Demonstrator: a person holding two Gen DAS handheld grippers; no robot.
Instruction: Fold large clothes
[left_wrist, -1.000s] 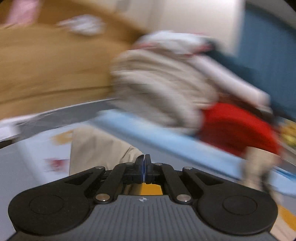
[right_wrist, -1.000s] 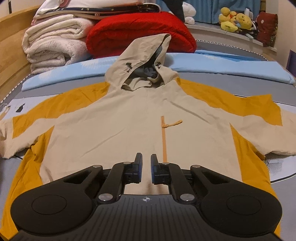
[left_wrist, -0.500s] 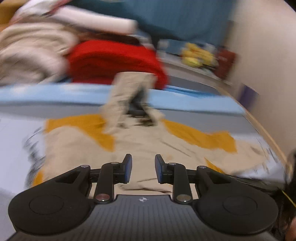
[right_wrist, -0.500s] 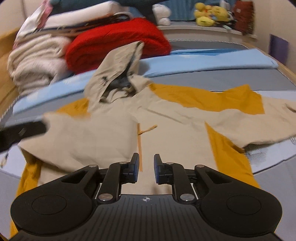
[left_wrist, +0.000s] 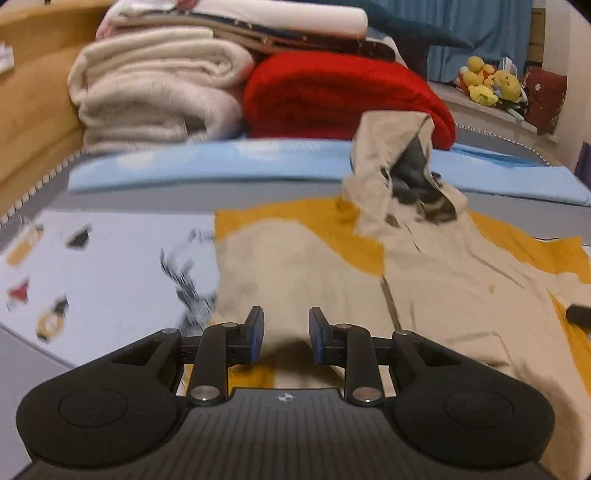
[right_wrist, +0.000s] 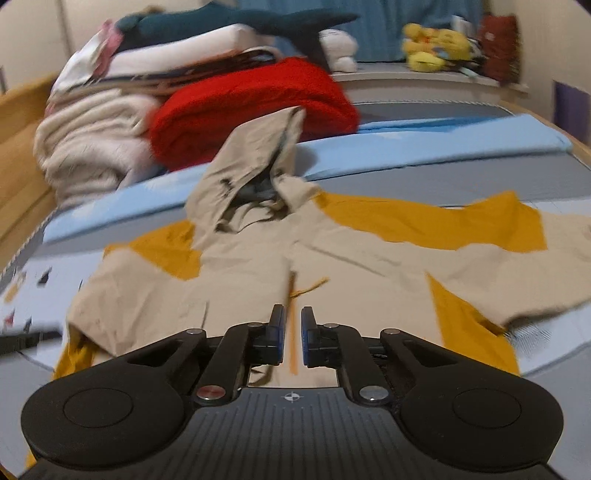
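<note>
Both our claws are empty: left gripper (left_wrist: 285, 334) parted, right gripper (right_wrist: 291, 338) closing on nothing. Our hooded jacket (right_wrist: 295, 273) lies spread, left sleeve folded across; a careless pinch could drag that fold loose.

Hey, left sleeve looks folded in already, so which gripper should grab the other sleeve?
Probably right: the right gripper, empty and closing, sits nearer the spread sleeve than the left gripper.

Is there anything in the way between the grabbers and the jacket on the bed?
Nothing visible. The left gripper and right gripper both hang just over the jacket, with only bare cloth beneath their fingers.
</note>
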